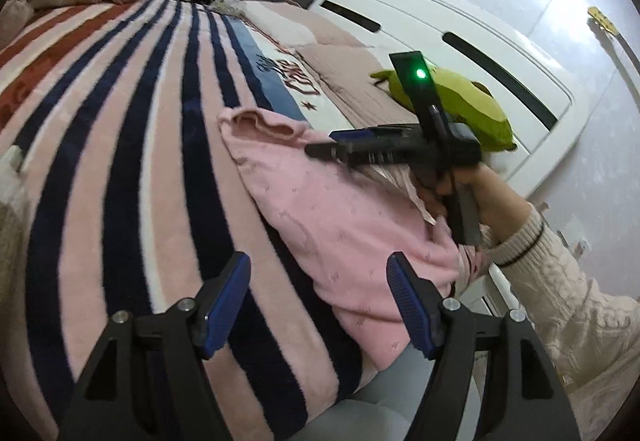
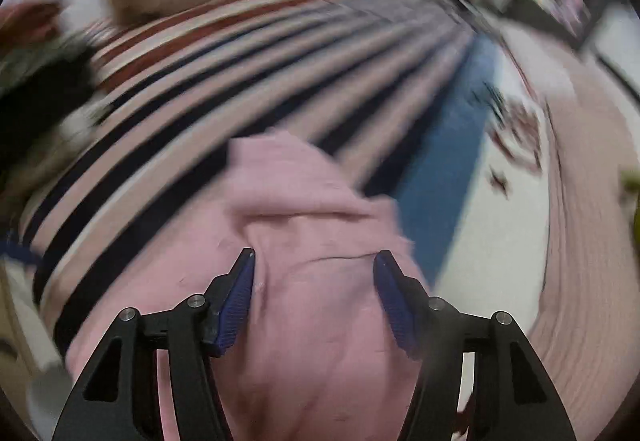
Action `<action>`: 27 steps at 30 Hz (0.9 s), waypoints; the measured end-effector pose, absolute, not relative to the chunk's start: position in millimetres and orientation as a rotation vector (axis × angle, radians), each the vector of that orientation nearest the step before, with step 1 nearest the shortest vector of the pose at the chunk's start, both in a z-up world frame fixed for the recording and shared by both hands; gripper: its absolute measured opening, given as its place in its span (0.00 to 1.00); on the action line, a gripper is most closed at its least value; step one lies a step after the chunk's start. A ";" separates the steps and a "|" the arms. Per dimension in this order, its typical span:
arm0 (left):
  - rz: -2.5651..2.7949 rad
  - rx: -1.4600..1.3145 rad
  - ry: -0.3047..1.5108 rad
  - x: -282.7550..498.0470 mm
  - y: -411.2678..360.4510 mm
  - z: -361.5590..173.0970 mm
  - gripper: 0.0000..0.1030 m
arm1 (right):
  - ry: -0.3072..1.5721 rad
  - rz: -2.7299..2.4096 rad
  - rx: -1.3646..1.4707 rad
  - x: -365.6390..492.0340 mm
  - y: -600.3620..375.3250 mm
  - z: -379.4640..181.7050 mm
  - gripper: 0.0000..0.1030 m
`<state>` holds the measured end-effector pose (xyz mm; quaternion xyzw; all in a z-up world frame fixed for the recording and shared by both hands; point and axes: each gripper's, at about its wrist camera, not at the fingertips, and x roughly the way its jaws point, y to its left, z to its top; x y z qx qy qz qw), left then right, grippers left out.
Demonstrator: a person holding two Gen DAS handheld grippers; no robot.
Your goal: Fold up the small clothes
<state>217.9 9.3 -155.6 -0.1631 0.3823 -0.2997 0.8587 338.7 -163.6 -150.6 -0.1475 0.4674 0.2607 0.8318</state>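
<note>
Left side of the bed: striped blanket (image 1: 120,161), bare, with a heap of bedding up near the far end. My left tool (image 1: 318,305) hangs over the stripes just short of the pink garment (image 1: 328,225), jaws wide, nothing between the pads. Garment lies flat across the blanket near the bed's edge, ribbed hem at the far end, one fold line showing across it in the right wrist view. Moving right: my right tool (image 2: 314,301) sits low over the garment's near half, jaws about half apart with pink cloth under and between them; pads (image 2: 240,293) don't look pressed on fabric, so I read it as released, not gripping. That view is smeared, so cloth contact is a guess. In the left view the right tool (image 1: 352,149) reaches across the garment's far side, my hand (image 1: 476,197) and knit sleeve behind it, green plush toy (image 1: 480,109) and white headboard further right. Judgement: one fold laid down, mid-task. Next move needs both tools to pinch an edge or corner each, lift together, carry it across, keep the layers aligned.
</note>
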 end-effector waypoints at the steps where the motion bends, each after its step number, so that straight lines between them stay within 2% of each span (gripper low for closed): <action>1: -0.645 -0.336 0.807 219.2 6.4 -156.7 0.66 | 1.011 0.506 -0.221 349.1 -185.4 -154.3 0.53; 5: -0.716 -0.320 0.827 225.2 -11.0 -161.2 0.67 | 1.005 0.329 -0.194 355.3 -236.5 -160.4 0.54; 8: -0.760 -0.310 0.844 228.4 -24.3 -163.2 0.70 | 0.985 0.308 -0.235 338.0 -247.3 -149.8 0.48; 11: -0.803 -0.310 0.871 227.0 -34.9 -165.9 0.70 | 0.942 0.393 -0.213 302.3 -253.9 -128.8 0.47; 13: -0.810 -0.299 0.898 224.8 -39.9 -169.7 0.70 | 1.002 0.555 -0.131 277.6 -253.9 -124.0 0.47; 20: -0.791 -0.164 0.999 200.4 -56.6 -188.5 0.70 | 1.119 0.693 -0.212 194.2 -253.9 -144.6 0.46; 27: -0.825 -0.262 0.954 209.5 -37.4 -166.5 0.70 | 1.189 0.731 -0.069 183.8 -278.3 -151.2 0.47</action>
